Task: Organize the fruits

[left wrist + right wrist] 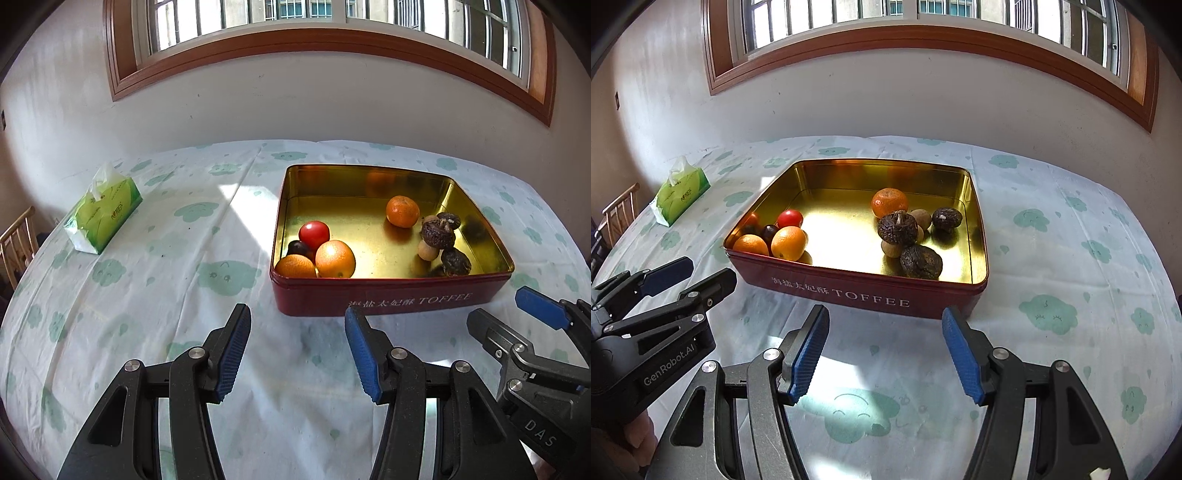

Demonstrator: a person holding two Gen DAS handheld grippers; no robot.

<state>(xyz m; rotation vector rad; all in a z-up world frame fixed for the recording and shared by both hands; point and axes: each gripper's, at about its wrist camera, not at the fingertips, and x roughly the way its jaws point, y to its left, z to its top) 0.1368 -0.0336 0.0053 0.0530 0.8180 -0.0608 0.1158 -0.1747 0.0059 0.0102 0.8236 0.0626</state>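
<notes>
bright daylight from the window — glare inside the tin, fisheye-bent edges, sharp focus.

A red tin with a gold inside is holding orange fruits, a red tomato and dark brown wrinkled fruits, left of it a green tissue pack.

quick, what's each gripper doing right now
Left gripper: open, holding nothing, short of the tin.
Right gripper: open, holding nothing.
</notes>
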